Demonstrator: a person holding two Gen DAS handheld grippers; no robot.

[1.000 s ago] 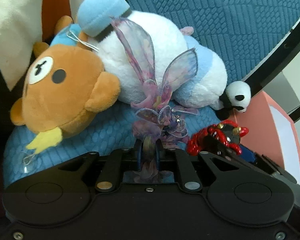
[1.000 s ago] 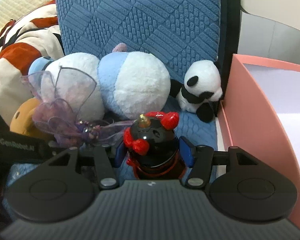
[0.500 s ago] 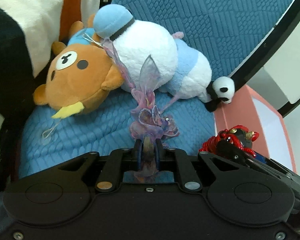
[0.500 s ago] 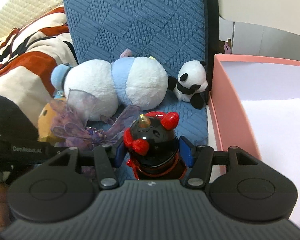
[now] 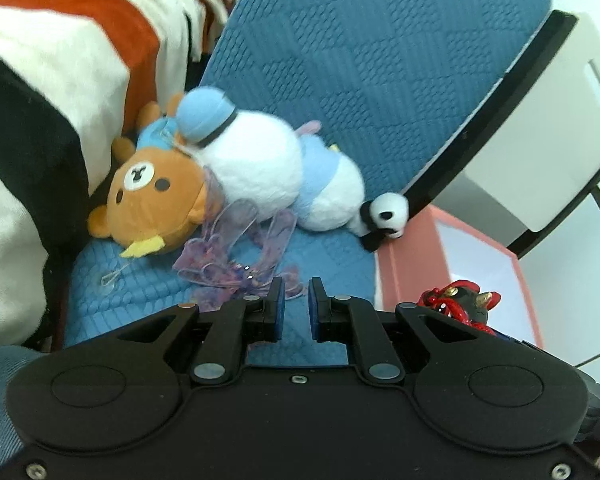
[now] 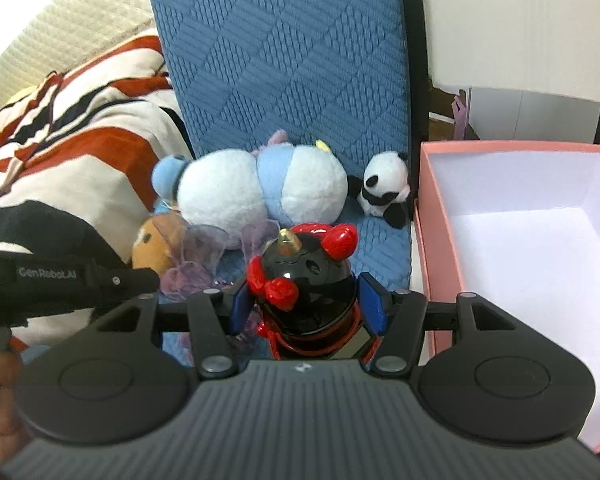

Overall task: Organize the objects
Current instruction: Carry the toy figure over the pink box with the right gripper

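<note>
My left gripper (image 5: pixel 296 292) is open and empty above the blue seat. The purple gauze bow (image 5: pixel 236 256) lies on the seat just ahead and left of its fingers, also seen in the right wrist view (image 6: pixel 204 256). My right gripper (image 6: pixel 306 304) is shut on a black and red figurine (image 6: pixel 300 288), held above the seat's right edge; the figurine also shows in the left wrist view (image 5: pixel 458 304). A pink box (image 6: pixel 432 264) with a white inside stands to the right.
On the blue chair seat (image 5: pixel 148 288) lie a brown bear plush (image 5: pixel 152 204), a white and blue plush (image 5: pixel 276 176) and a small panda (image 5: pixel 384 216). A striped blanket (image 5: pixel 40 100) is at the left. The chair back (image 6: pixel 284 64) rises behind.
My left gripper has opened and let go of the purple bow, which now lies on the seat. Both grippers have pulled back and up; the right still holds the figurine.
</note>
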